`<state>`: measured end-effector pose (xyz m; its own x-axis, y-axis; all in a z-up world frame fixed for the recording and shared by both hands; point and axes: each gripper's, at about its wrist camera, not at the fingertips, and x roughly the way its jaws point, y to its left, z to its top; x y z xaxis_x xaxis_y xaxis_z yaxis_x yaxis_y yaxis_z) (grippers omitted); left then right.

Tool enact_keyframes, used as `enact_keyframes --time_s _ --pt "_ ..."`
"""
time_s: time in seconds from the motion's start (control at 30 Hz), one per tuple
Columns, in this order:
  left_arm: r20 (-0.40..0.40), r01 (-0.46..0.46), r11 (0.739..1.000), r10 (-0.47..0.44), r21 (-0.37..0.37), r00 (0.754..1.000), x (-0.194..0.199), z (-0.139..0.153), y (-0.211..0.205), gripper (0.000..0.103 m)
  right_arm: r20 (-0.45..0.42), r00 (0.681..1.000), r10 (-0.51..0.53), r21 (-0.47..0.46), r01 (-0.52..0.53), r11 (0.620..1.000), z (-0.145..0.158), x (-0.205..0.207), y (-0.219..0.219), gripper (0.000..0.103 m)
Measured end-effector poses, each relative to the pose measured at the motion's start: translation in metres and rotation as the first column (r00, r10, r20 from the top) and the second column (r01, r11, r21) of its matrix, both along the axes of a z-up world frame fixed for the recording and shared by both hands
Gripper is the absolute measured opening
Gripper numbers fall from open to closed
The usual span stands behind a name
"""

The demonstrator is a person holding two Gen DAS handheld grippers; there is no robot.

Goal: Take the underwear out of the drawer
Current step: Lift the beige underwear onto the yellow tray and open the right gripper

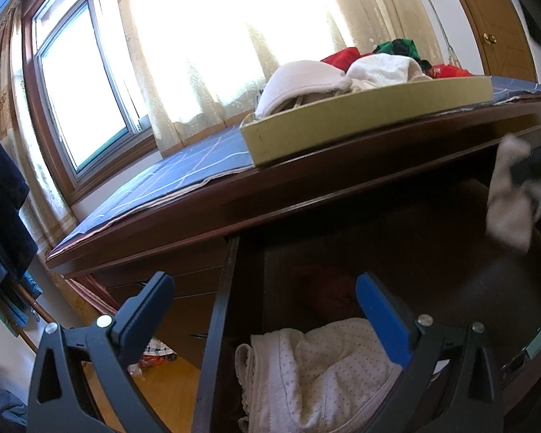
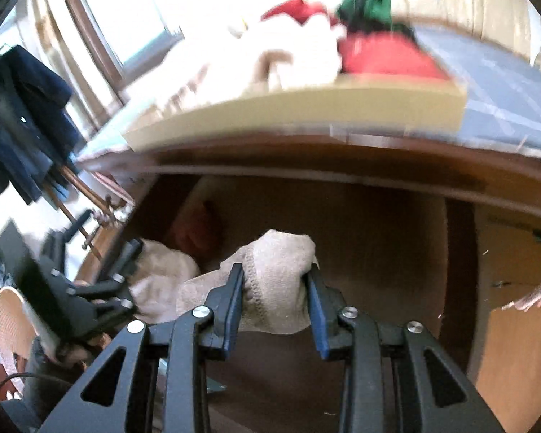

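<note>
My right gripper is shut on a pale beige pair of underwear and holds it above the open drawer; the picture is blurred by motion. In the left wrist view this garment hangs from the right gripper just under the dresser top. My left gripper stands open over the drawer's left wall, with nothing gripped. Below it in the drawer lies white dotted underwear, with a dark red garment behind it.
On the dresser top a blue checked cloth carries a yellowish tray heaped with white, red and green garments. Dark clothes hang at the left by the window. A wooden door stands at the right.
</note>
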<state>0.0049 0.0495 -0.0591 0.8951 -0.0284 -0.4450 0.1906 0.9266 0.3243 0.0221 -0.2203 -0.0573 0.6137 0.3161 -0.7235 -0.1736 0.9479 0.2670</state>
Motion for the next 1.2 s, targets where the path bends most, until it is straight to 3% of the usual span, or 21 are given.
enact_keyframes --time_s 0.23,0.4,0.6,0.8,1.2 --pt "-0.002 0.0 1.0 0.0 0.002 1.0 0.001 0.0 0.0 0.103 0.181 0.983 -0.031 0.062 0.02 0.998 0.061 -0.025 -0.012 0.036" --pt "-0.001 0.001 1.0 -0.001 0.001 1.0 0.0 0.0 0.001 0.103 0.334 0.935 -0.12 0.078 0.099 0.992 0.094 -0.032 -0.016 0.036" --pt "-0.001 0.0 1.0 0.0 0.0 1.0 0.0 0.0 0.001 0.103 0.352 0.905 -0.239 0.1 0.218 0.971 0.102 -0.005 -0.034 0.036" --pt "0.0 0.0 1.0 0.0 0.0 1.0 0.0 0.0 0.001 0.103 0.331 0.892 -0.309 0.095 0.294 0.951 0.087 0.025 -0.045 0.036" --pt "0.001 0.001 1.0 -0.001 -0.003 1.0 -0.001 0.0 0.001 0.103 0.321 0.895 -0.308 -0.002 0.326 0.945 0.068 0.056 -0.028 0.036"
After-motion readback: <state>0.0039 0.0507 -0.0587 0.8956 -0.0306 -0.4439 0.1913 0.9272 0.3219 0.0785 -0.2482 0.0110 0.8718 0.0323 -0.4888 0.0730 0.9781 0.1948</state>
